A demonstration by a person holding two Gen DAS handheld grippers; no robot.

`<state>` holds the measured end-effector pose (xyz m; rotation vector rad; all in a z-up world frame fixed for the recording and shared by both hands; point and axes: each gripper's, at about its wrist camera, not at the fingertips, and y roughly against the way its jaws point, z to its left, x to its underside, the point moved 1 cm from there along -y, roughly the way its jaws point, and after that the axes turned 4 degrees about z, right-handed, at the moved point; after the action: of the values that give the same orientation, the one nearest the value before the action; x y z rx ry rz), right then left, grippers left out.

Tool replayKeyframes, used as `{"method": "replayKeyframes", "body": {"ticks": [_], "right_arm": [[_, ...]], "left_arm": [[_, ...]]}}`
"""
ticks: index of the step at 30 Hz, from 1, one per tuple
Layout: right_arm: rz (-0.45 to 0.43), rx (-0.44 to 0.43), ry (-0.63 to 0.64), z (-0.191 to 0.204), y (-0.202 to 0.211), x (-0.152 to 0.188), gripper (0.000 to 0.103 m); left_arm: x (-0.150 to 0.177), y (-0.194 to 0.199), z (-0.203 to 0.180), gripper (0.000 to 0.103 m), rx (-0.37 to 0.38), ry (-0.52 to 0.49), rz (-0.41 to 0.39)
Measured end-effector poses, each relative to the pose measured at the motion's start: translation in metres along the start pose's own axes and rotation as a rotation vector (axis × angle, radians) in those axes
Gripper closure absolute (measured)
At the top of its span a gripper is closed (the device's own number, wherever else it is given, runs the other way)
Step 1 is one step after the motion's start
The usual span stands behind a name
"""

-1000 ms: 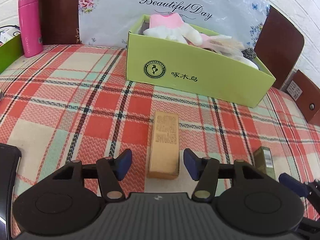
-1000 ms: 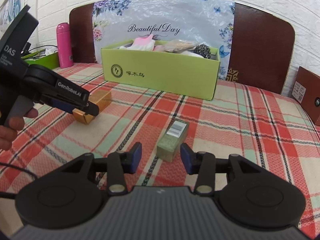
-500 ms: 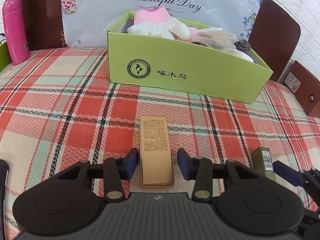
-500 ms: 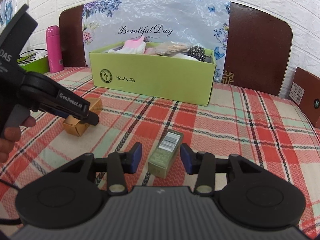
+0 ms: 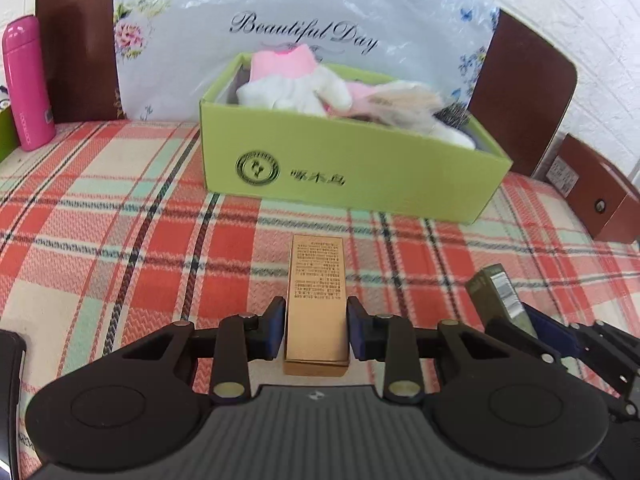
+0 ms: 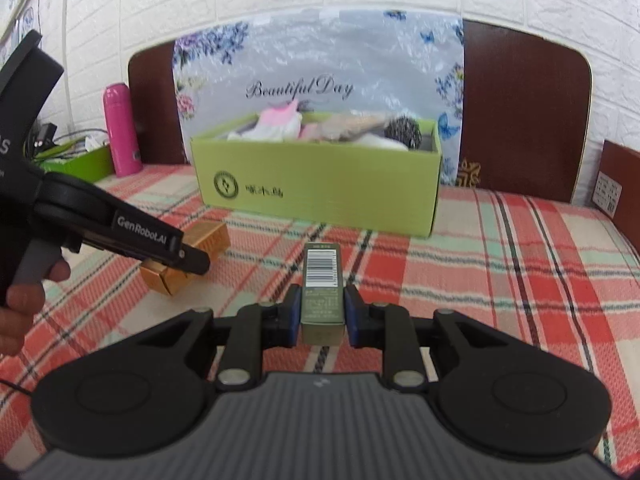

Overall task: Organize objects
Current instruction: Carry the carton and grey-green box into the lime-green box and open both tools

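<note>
Left gripper (image 5: 316,330) jaws clamp the gold box (image 5: 317,300), right gripper (image 6: 320,312) jaws the olive carton (image 6: 322,292), bare tablecloth (image 5: 120,248) around both

hidden: near end of gold box (image 5: 316,320) under gripper body | blurred: print on green carton (image 5: 352,172) | cut off: black object (image 5: 10,380) at left edge

Ahead of me the green cardboard box (image 5: 352,176) stands across the way, heaped to its rim with soft things (image 5: 304,88). Between it and my two grippers lies a bare strip of plaid tablecloth (image 5: 120,240). A pink bottle (image 5: 28,84) stands far left, a brown box (image 5: 600,200) far right.
</note>
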<state>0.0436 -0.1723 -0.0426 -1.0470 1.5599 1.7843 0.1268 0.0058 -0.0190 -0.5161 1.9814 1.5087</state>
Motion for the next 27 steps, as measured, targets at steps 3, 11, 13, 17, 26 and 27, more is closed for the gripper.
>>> {"method": "replayKeyframes", "body": {"ticks": [3,11,13,17,26,27], "right_arm": [[-0.035,-0.005,0.001,-0.001,0.003,-0.014,0.081],[-0.156,-0.024,0.045,0.004,0.002,-0.062,0.081],[-0.189,-0.028,0.064,0.008,-0.001,-0.077,0.081],[-0.237,-0.012,0.102,0.013,-0.017,-0.103,0.081],[-0.264,0.017,0.109,0.008,-0.073,-0.145,0.081],[-0.266,0.015,0.110,0.008,-0.079,-0.147,0.081]], "left_arm": [[-0.011,0.012,-0.004,0.070,0.014,-0.002,-0.045],[-0.055,0.039,-0.009,0.070,0.012,-0.013,-0.173],[-0.068,0.044,-0.009,0.070,0.005,-0.018,-0.202],[-0.100,0.045,-0.009,0.070,-0.023,-0.023,-0.246],[-0.149,0.014,0.002,0.070,-0.063,0.015,-0.267],[-0.151,0.009,0.004,0.070,-0.064,0.019,-0.262]]}}
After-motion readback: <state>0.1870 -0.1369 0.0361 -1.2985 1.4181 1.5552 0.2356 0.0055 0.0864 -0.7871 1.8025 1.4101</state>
